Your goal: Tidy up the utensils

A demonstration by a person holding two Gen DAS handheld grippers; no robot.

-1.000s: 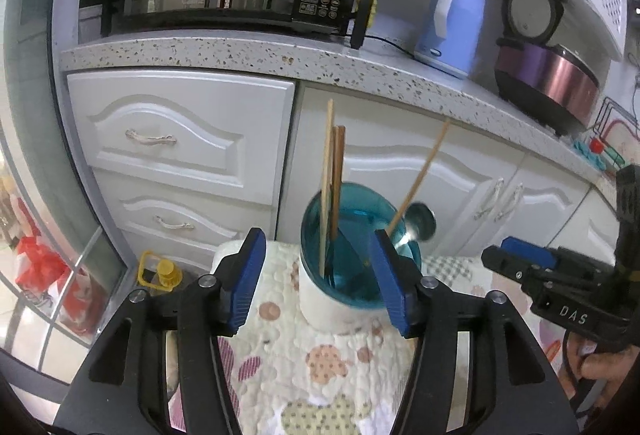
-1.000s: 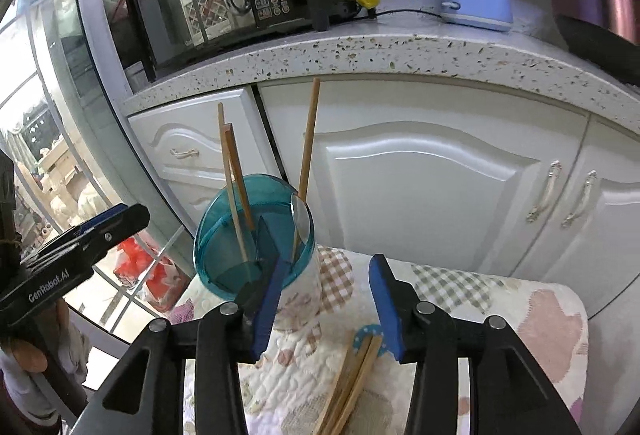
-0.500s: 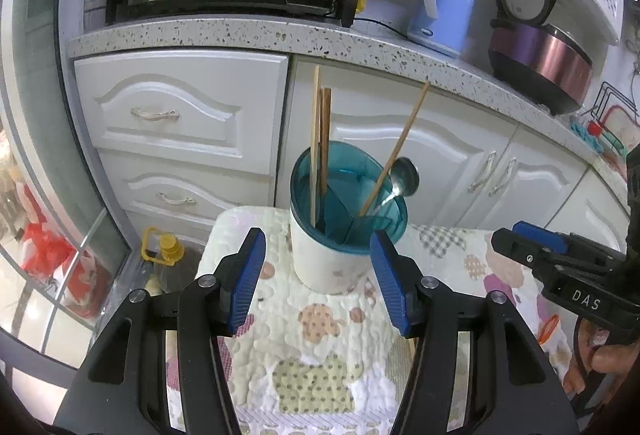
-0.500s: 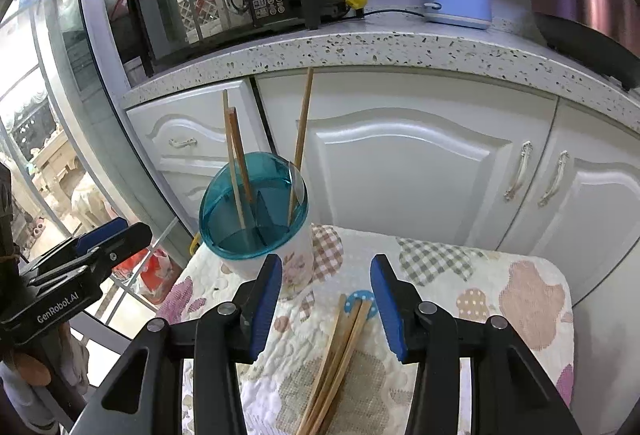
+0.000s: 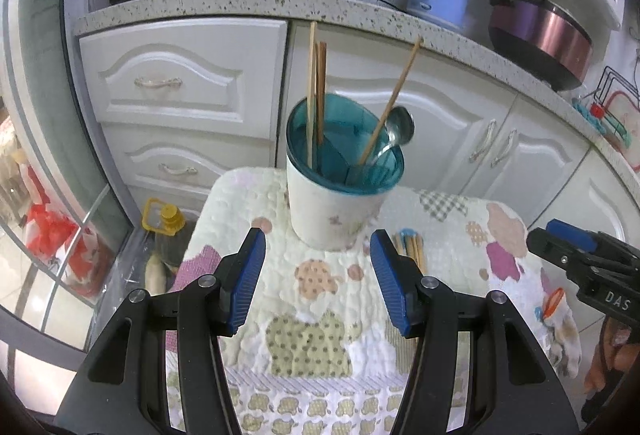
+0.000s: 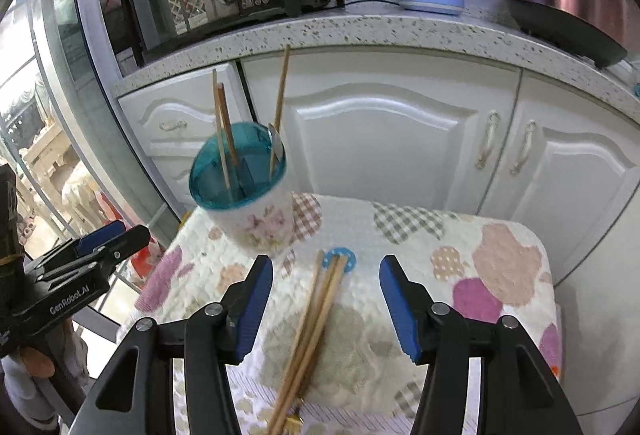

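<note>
- Your left tongs (image 5: 318, 275) are spread wide with nothing between them, hovering over the patchwork quilted cloth (image 5: 320, 331) on the table. They've backed off since a second ago, when the utensil holder (image 5: 340, 195) sat right between the blue pads; now it stands clear ahead of them.
- That white holder with the teal insert is upright near the cloth's far edge. It has two chopsticks (image 5: 316, 95) standing together on its left side, one more (image 5: 394, 99) leaning right, and a metal spoon (image 5: 396, 131) resting on the rim.
- Your right tongs (image 6: 326, 299) are also wide and empty. They pulled back too, so more of the loose chopsticks (image 6: 316, 319) shows, lying flat on the cloth between the pads, just beside the holder.
</note>
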